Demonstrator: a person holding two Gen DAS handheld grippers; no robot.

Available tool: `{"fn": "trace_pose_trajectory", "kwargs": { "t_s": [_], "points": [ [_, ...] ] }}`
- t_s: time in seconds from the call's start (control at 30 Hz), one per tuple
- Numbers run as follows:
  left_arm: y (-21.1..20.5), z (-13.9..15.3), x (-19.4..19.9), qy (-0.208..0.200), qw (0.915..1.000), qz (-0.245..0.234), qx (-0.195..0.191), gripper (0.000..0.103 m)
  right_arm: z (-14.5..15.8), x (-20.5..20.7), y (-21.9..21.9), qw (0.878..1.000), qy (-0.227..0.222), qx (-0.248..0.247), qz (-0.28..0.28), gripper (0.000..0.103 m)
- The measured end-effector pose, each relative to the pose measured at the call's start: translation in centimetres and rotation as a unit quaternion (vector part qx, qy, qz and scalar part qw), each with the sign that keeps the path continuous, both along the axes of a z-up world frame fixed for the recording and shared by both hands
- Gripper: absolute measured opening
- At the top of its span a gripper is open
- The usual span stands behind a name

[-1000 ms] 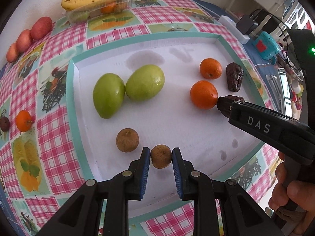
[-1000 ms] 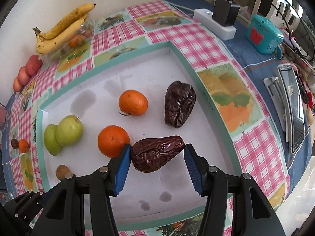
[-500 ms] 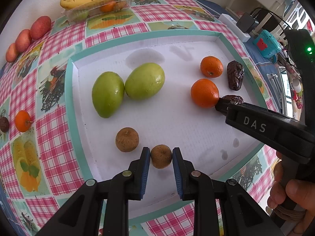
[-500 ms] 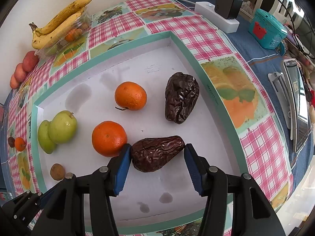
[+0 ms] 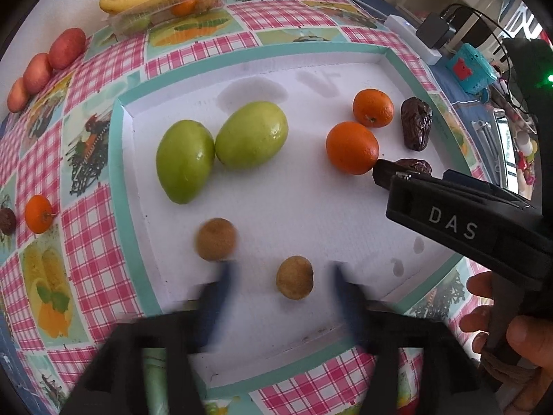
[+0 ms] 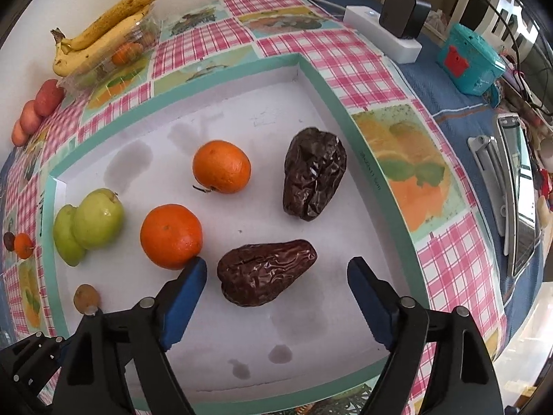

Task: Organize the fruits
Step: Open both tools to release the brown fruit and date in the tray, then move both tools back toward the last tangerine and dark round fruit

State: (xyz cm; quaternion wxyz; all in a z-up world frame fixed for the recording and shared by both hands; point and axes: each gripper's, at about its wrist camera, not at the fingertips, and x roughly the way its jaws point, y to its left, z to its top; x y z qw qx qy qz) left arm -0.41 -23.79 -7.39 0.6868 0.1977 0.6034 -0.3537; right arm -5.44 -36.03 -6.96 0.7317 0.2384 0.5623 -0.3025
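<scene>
Both wrist cameras look steeply down, close over the white tray (image 5: 311,207) (image 6: 276,110), sharing its fruit.

Wrinkled glossy date (image 6: 266,271), matt white tray (image 6: 311,325)

A white tray (image 6: 304,83) sits on the checked tabletop (image 6: 193,45), beside bananas (image 6: 103,31) and a power strip (image 6: 380,34).

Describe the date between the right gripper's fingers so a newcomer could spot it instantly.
Look at the white tray with the teal border. Near its front right lies a wrinkled dark brown date, between the open blue pads of the right gripper, which have just opened. Unlike the other date, it lies sideways, beside the nearer orange.
</scene>
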Motion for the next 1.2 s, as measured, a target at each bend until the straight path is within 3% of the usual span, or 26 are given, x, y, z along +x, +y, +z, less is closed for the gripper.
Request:
{"fn": "trace_pose_trajectory", "kwargs": {
  "t_s": [0.17, 0.23, 0.3, 0.53, 1.2],
  "points": [
    [0.4, 1.1, 0.3, -0.012, 0.9998, 0.005, -0.013, 0.086, 0.7, -0.1, 0.1, 1.000, -0.018, -0.008, 0.003, 0.093],
    [0.6, 1.4, 0.4, -0.024, 0.9996, 0.007, -0.011, 0.098, 1.2, 0.0, 0.2, 1.000, -0.026, -0.011, 0.005, 0.093],
    [0.9, 1.9, 0.5, -0.038, 0.9991, 0.011, -0.011, 0.102, 1.4, -0.1, 0.2, 0.999, -0.034, -0.014, 0.004, 0.093],
    [2.8, 3.3, 2.2, -0.075, 0.9962, 0.042, -0.014, 0.103, 3.2, 0.1, 0.7, 0.998, -0.060, -0.030, 0.013, 0.093],
    [10.1, 4.2, 8.6, -0.089, 0.9809, 0.173, -0.009, 0.103, 3.6, 0.8, 2.2, 0.996, -0.074, -0.030, 0.034, 0.093]
  ]
}}
